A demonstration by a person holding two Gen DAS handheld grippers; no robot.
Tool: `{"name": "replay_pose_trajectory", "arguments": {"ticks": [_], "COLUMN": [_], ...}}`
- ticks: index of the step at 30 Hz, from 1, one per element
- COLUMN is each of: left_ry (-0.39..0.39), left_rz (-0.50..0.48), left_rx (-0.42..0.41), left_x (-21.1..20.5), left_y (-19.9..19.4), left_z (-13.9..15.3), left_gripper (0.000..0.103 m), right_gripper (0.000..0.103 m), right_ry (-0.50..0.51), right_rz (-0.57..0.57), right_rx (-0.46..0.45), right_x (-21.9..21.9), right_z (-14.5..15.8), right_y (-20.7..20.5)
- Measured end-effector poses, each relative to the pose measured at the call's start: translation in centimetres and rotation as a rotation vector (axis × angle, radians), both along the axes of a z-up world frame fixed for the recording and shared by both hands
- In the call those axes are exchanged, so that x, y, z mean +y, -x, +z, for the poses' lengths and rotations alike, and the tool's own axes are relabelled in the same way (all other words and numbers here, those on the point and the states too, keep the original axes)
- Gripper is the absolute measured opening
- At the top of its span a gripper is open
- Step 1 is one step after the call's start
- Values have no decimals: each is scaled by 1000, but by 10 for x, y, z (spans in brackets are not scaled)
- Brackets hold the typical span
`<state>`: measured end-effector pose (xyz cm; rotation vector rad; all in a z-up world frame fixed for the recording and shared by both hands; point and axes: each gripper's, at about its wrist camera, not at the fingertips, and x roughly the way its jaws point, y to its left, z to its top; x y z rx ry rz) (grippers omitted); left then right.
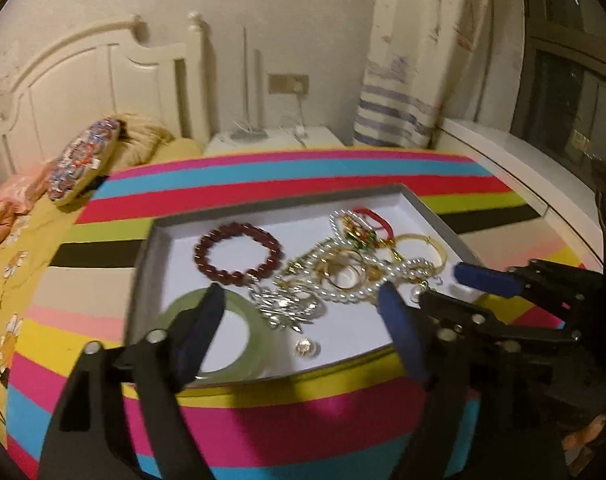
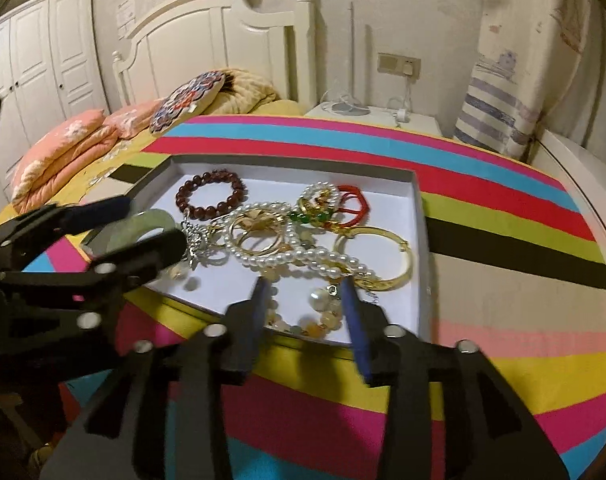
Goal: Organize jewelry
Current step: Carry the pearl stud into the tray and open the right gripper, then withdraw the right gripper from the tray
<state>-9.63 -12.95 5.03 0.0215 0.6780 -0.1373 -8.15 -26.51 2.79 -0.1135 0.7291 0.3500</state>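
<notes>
The left gripper (image 1: 301,300) filled the foreground, its matte black plastic arms studded with round metal pins and tipped with flat blue pads (image 1: 399,332); the jaws stood wide apart with nothing between them, over the near edge of a shallow grey cardboard tray (image 1: 431,210) with a white floor. One pad overlapped a smooth, pale green jade-like bangle (image 1: 259,340) lying in the tray's near left corner. The right gripper (image 2: 303,300) was likewise spread, gripping nothing, its blue pads poised above a strand of round amber-toned beads (image 2: 319,326) and a large pearl (image 2: 318,295) at the tray's near edge. Beyond lay a tangled heap: looping strings of glossy white pearls (image 2: 287,256), a polished gold bangle (image 2: 399,276), a spiky silver brooch (image 1: 291,304), and a red cord ring (image 2: 357,208). A bracelet of dark red round beads (image 1: 239,254) lay apart, toward the far left. The tray rested on a boldly striped cloth (image 2: 483,184), smooth and bright.
</notes>
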Motion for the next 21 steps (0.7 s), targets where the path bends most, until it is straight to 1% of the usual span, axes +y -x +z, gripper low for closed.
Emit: {"name": "replay_pose_trajectory", "arguments": {"ticks": [1,3,5,8,11,13,15,17,18,21], "left_ry": [1,0,-8,2,-30,-84,-132,-163,-166,-133], "left_rz": [15,45,65,63,113,167,196,218,221,214], "left_rx": [-15,-53,-83,-95,-106,-121,-141,-146,-139,-138], "left_x": [3,8,12,17,20,19,17,16,16,21], "left_y": [3,10,16,23,31,39,47,52,52,54], "left_z": [2,8,11,15,16,13,9,4,2,3], "left_gripper": [92,101,100,101,101,101,101,101,101,101], "right_gripper": [55,72,77,86,86,86,86,86,86,86], "right_ry": [-5,-25,-36,-43,-53,-55,-48,-28,-16,3], "right_rz": [-4,-13,-20,-44,-71,-90,-108,-123,-136,-153], "right_rx": [-4,-19,-31,-52,-72,-90,-113,-143,-161,-175], "right_x": [-2,-6,-8,-12,-15,-17,-18,-17,-16,-15], "right_z": [1,5,8,11,11,11,12,12,12,13], "right_y": [1,6,10,20,30,36,40,43,45,45]}}
